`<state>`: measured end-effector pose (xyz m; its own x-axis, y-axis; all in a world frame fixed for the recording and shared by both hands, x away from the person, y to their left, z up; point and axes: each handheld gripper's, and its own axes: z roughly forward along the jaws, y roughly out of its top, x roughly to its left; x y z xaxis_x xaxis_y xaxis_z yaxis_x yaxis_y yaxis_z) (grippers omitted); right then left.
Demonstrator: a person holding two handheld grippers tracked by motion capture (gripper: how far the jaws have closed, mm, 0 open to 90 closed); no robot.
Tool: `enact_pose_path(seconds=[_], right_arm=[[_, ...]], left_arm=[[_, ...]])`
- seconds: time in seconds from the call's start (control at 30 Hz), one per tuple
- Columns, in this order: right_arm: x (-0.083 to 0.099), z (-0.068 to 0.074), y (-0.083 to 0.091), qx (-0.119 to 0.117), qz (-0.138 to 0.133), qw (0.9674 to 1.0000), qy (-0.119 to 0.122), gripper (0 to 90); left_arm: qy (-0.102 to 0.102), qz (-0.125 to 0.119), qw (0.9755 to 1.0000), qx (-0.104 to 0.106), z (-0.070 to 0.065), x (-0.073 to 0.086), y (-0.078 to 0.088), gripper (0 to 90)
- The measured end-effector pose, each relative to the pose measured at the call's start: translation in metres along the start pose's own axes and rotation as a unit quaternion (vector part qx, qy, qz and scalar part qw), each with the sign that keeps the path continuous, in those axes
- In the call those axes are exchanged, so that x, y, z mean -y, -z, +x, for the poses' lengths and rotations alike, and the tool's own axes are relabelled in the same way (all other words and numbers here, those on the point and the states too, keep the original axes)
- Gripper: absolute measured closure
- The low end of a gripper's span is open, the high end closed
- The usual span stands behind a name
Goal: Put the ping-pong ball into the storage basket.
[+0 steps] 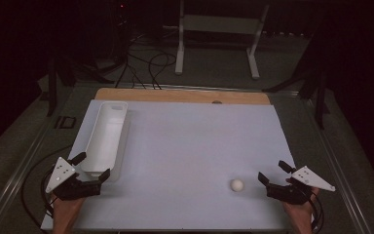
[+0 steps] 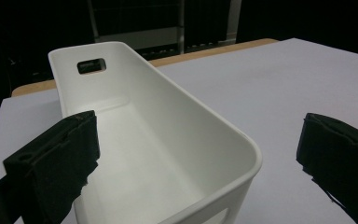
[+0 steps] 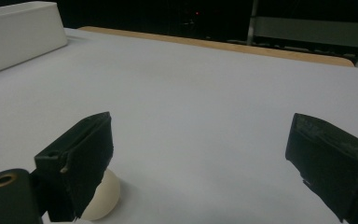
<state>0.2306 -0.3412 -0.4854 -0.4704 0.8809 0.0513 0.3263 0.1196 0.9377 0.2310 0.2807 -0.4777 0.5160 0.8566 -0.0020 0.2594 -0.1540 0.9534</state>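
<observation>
- A white table (image 1: 185, 146) seen from above, with a person's hands coming in from the near edge, each holding a black two-jaw gripper.
- The right gripper (image 1: 271, 174) rests low at the near right of the table. Its jaws stand wide apart with nothing between them.
- A small cream ball (image 1: 237, 185) lies on the table just to the left of the right gripper, apart from it. In the right gripper view the ball (image 3: 103, 198) sits half hidden behind the left-hand jaw, outside the gap.
- The left gripper (image 1: 94, 168) is at the near left. Its jaws are also wide apart, straddling the near end of a long white bin (image 1: 104, 136); I cannot tell whether either jaw touches the rim.
- The bin runs from the near left towards the far edge of the table. In the left gripper view the bin (image 2: 135, 116) is open-topped, with a handle slot in its far end wall, and nothing lies inside it.
- The step in hand looks like picking up the ball with the right gripper.
- To do it well, the gripper probably needs to shift sideways until the ball is centred between the jaws, then close gently, since a round ball will likely roll off if nudged by one jaw first.
- The ball and bin are well apart, on opposite sides of the table.
</observation>
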Motion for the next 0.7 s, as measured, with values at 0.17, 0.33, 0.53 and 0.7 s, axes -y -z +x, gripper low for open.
enact_pose_path(seconds=[0.17, 0.33, 0.53, 0.7], right_arm=[[-0.0016, 0.0016, 0.0009, -0.002, -0.005, 1.0000, 0.003, 7.1], [-0.0025, 0.0013, 0.0020, -0.005, -0.009, 0.9999, -0.002, 7.1], [-0.0046, 0.0016, 0.0036, -0.004, -0.011, 0.9999, -0.005, 7.1], [-0.0069, 0.0022, 0.0034, -0.008, -0.011, 0.9998, -0.011, 7.1]], left_arm=[[-0.001, -0.002, 1.0000, -0.001, -0.0004, -0.0002, 0.0010, 0.0], [0.000, -0.002, 1.0000, -0.003, -0.0014, -0.0001, 0.0010, 0.0], [-0.002, 0.000, 1.0000, -0.006, -0.0022, -0.0001, 0.0013, 0.0], [0.002, -0.002, 1.0000, -0.009, -0.0013, 0.0003, 0.0022, 0.0]])
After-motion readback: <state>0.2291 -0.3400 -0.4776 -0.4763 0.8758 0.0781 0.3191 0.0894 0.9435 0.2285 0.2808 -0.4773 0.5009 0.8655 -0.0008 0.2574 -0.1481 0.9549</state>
